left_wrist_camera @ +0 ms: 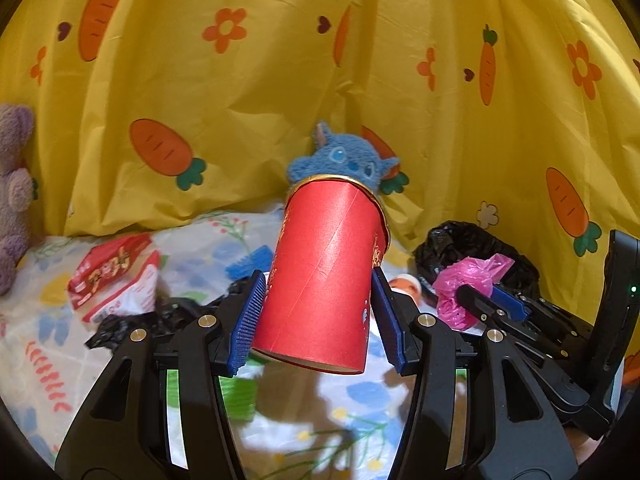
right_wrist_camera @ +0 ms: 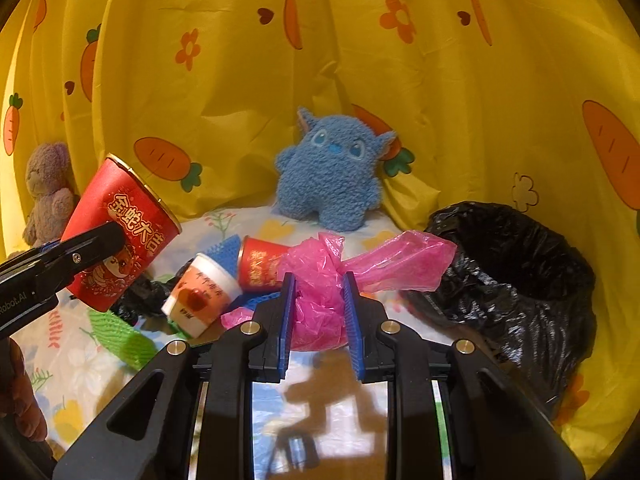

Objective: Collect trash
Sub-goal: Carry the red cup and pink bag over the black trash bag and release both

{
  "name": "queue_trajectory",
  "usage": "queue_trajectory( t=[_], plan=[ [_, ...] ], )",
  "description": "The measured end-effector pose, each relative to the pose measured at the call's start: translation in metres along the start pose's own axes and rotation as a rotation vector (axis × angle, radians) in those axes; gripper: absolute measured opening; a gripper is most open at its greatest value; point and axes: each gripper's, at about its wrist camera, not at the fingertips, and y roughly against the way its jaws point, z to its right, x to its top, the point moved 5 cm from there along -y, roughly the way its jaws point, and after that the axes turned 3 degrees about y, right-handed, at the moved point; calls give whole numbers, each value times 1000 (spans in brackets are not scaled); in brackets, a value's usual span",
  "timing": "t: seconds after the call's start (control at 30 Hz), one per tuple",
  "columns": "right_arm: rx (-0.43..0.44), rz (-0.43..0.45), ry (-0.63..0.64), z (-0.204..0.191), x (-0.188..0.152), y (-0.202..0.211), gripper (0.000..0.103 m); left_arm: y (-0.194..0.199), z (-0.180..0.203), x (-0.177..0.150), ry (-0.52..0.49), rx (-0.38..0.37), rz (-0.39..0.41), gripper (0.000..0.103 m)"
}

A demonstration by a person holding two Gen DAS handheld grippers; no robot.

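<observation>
A red paper cup is clamped between the blue pads of the left gripper, its jaws closed against the cup's sides, and is held tilted above the flowered sheet. A crumpled pink plastic bag is pinched in the right gripper, the jaws drawn in to a narrow gap with the plastic bunched between them and a loose tail trailing toward the black bin bag, which stands open just to the right.

Further out on the sheet, trash not yet gathered is seen: a white and orange cup lying on its side, a second red cup touching it, a green mesh piece, a blue mesh piece and, in the left view, a red snack wrapper. A blue plush toy and a purple plush toy are propped against the yellow carrot-print curtain at the back.

The drop is judged to go best if each load is carried fully over the bin bag's mouth before being released, the pink bag first since it is nearer; its trailing tail could catch on the soft rim. The cup should be kept firmly gripped while it is moved across.
</observation>
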Motion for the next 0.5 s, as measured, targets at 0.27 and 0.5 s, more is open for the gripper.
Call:
queue_trajectory(
  t=[0.27,0.5],
  plan=[
    [-190,37,-60,83,11,-2,24,-53,84,20,-96,-185,5,51],
    [-328,46,-70,140,10,-10,24,-101,146,27,-131,-300,-9,51]
  ],
)
